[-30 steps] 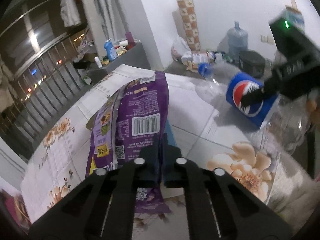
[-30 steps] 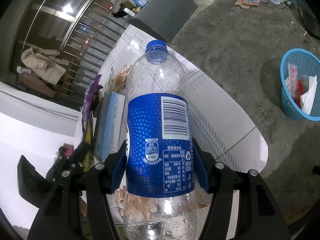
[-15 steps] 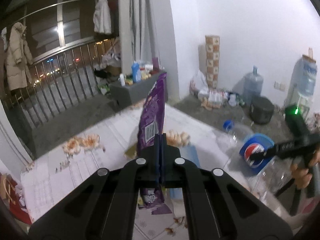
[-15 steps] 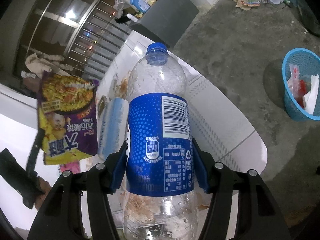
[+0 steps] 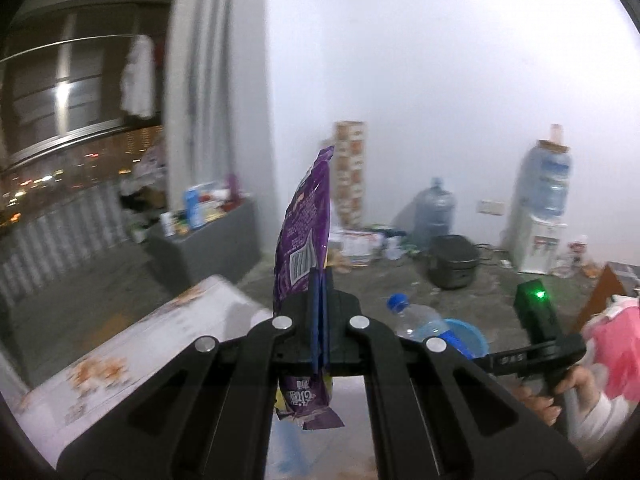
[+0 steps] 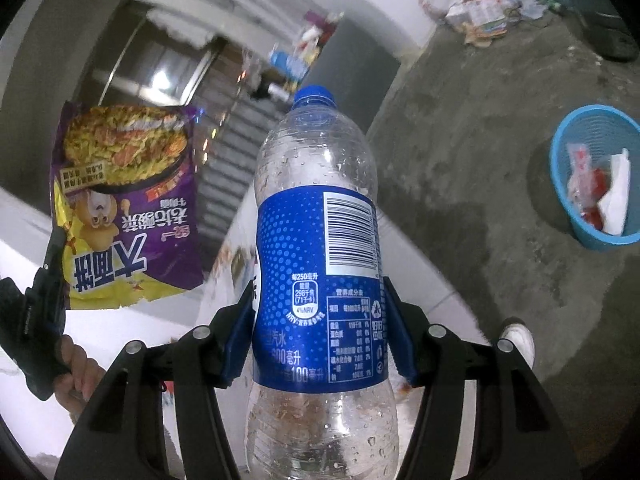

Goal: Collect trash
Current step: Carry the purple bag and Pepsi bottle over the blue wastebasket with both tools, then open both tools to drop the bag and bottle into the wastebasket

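Note:
My left gripper (image 5: 319, 316) is shut on a purple snack bag (image 5: 306, 236) and holds it edge-on in the air above the table. The bag's front also shows in the right wrist view (image 6: 124, 208), at the left. My right gripper (image 6: 318, 320) is shut on an empty clear plastic bottle (image 6: 320, 248) with a blue label and blue cap; it also shows in the left wrist view (image 5: 416, 320). A blue trash basket (image 6: 596, 176) with wrappers in it stands on the concrete floor to the right, also seen behind the bottle in the left wrist view (image 5: 468, 338).
A white tiled table with flower prints (image 5: 132, 352) lies below both grippers. A grey cabinet (image 5: 208, 248) with bottles stands by the balcony rail. Water jugs (image 5: 434, 212), a dispenser (image 5: 540, 240), a black pot (image 5: 454, 266) and scattered papers (image 6: 484, 16) sit along the far wall.
My left gripper has lifted the purple bag off the table and raised it upright. My right gripper has lifted the bottle higher and the basket has come closer in view.

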`<state>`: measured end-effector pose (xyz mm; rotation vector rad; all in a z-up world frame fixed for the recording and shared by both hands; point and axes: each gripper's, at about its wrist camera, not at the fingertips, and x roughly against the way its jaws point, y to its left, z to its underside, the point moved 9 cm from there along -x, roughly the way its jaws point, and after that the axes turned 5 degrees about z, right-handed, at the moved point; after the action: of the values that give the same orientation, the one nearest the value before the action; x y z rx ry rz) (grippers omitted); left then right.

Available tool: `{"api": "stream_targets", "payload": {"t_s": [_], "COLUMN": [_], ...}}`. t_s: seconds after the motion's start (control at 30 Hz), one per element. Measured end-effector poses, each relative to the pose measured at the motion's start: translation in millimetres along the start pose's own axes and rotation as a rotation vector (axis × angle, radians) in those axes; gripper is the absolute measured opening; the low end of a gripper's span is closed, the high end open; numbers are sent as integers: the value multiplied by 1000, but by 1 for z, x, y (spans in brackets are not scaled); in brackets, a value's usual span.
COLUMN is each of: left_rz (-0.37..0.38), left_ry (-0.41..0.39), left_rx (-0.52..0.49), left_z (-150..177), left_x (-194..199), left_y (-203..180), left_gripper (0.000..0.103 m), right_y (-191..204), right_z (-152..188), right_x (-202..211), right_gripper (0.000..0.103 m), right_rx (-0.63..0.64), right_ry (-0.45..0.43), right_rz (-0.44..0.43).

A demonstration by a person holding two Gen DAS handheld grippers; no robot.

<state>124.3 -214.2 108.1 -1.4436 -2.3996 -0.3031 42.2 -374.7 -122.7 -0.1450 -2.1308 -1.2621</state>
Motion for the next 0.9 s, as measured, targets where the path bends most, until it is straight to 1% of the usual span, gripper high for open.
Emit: {"api": "stream_targets", "payload": {"t_s": [0.07, 0.13, 0.17, 0.23, 0.33, 0.37, 0.4, 0.43, 0.57, 0.63, 0.77, 0.83, 0.9], "left_rz": [65, 166, 196, 273, 362, 379, 396, 403, 423, 438, 450, 458, 439], "left_ry": [13, 42, 57, 105, 194, 219, 263, 290, 433, 487, 582, 624, 658], "left_rx": [-4, 13, 19, 33, 35, 34, 26, 19, -31, -45, -67, -48, -46], "left_z": [-7, -15, -18, -20, -12, -8, 2, 8, 58, 78, 117, 131, 144], "left_x": [-21, -50, -61, -93, -147, -161, -186, -201, -278, -310, -372, -396, -418], "left_y": [-23, -49, -59, -85, -129, -139, -157, -166, -215, -231, -259, -267, -270], "left_gripper": [0, 0, 0, 0, 0, 0, 0, 0, 0, 0, 0, 0, 0], "right_y": [-13, -32, -42, -63, -95, -111, -128, -139, -201, -220, -258, -271, -290], "right_z": [-5, -13, -15, -21, -26, -28, -29, -28, -30, -30, -36, -43, -55], "right_x": [14, 32, 39, 52, 68, 73, 77, 80, 88, 86, 75, 67, 57], "right_gripper": [57, 57, 57, 57, 57, 57, 57, 57, 57, 57, 58, 58, 59], "right_rx": [-33, -81, -103, -149, -226, -262, -301, -327, -471, -516, -604, -631, -655], "right_ry": [-34, -76, -94, -128, -165, -180, -194, -202, -232, -231, -226, -223, -212], "right_rz": [2, 8, 16, 35, 66, 89, 116, 134, 213, 233, 260, 262, 273]}}
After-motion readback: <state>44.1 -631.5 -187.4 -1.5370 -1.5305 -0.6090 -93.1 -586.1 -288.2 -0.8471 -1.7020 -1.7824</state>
